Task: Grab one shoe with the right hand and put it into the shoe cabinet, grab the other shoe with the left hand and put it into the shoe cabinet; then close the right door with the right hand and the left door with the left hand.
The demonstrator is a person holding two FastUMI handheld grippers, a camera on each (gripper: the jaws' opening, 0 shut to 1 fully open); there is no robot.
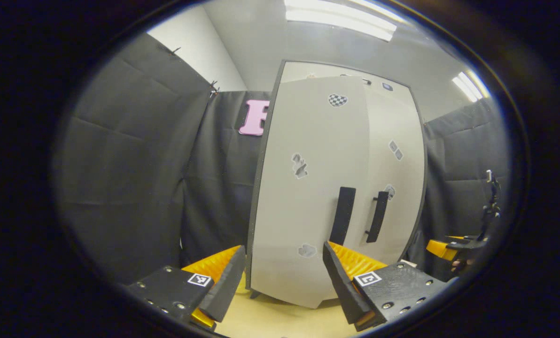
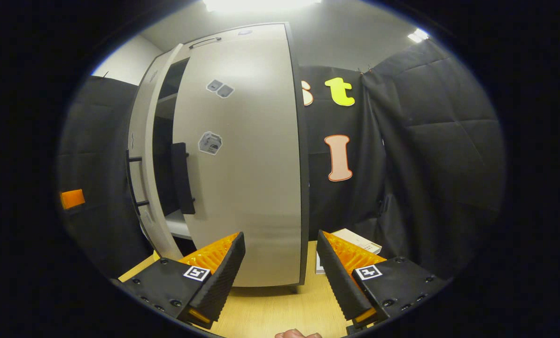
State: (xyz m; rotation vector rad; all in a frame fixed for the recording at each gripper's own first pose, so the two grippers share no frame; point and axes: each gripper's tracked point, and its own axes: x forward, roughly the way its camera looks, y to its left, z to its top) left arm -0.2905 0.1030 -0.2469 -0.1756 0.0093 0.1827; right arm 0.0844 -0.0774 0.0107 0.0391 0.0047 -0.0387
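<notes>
Both fingers of the left gripper [image 1: 280, 277] stand spread apart with nothing between them, low in the left gripper view, above the wooden table [image 1: 280, 319]. Just ahead is the cabinet [image 1: 336, 188], standing on the table. Its left door [image 1: 308, 188] is not fully closed; its edge stands out in front of the right door [image 1: 397, 188]. Each door has a dark handle [image 1: 343, 215]. Farther right the other gripper shows at the edge.

Also the right gripper [image 2: 280, 274] is spread and empty, facing the right door [image 2: 247, 159]. Through the gap a shelf [image 2: 176, 223] shows inside; the shoes I cannot see. A white box [image 2: 355, 241] lies right of the cabinet.
</notes>
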